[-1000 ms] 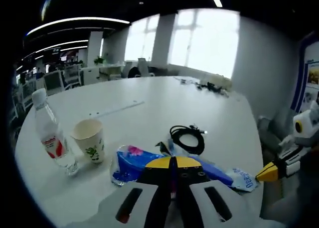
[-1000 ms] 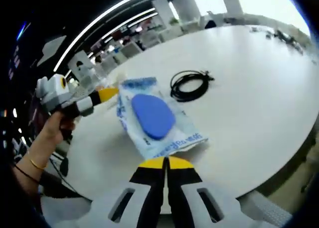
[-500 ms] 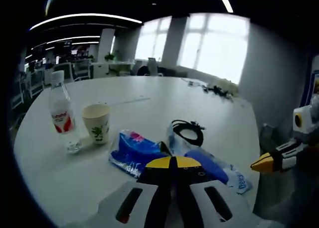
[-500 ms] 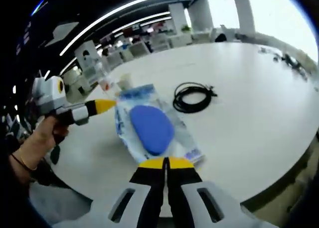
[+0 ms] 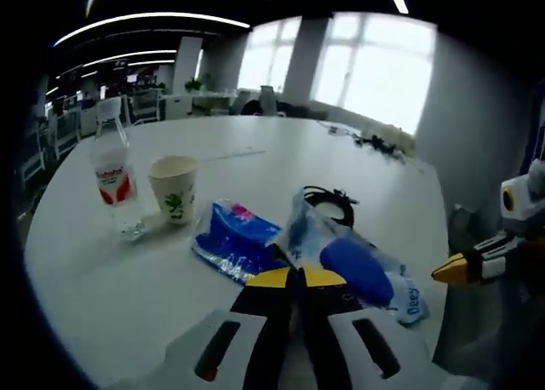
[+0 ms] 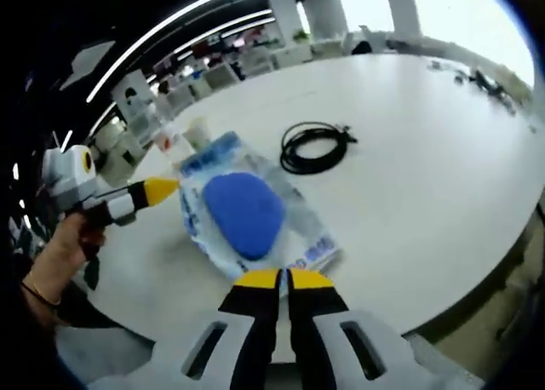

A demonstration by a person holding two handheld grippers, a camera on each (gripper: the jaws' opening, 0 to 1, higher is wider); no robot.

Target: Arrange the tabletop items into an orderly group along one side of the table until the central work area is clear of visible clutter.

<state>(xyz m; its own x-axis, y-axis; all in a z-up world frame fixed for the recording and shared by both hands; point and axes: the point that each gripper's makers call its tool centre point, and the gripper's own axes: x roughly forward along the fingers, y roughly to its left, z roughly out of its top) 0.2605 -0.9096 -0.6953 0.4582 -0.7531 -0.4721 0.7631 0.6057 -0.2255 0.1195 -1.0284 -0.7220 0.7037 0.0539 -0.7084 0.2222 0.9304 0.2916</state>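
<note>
Both the left gripper [image 5: 296, 277] and right gripper [image 6: 283, 278] have jaws pressed together, empty, by the clear pack [image 6: 247, 213] on the worktop [image 6: 426, 151], near cable [image 6: 313, 146], cup [image 5: 174, 188] and bottle [image 5: 116, 176].

From my feed, little can be read. The clear plastic packet [image 5: 400, 292] around the blue mouse carries blue lettering at its end, roughly "Deep", though I can't be sure. The water bottle [image 5: 114, 175] has a red and white label whose print is too small to make out.
</note>
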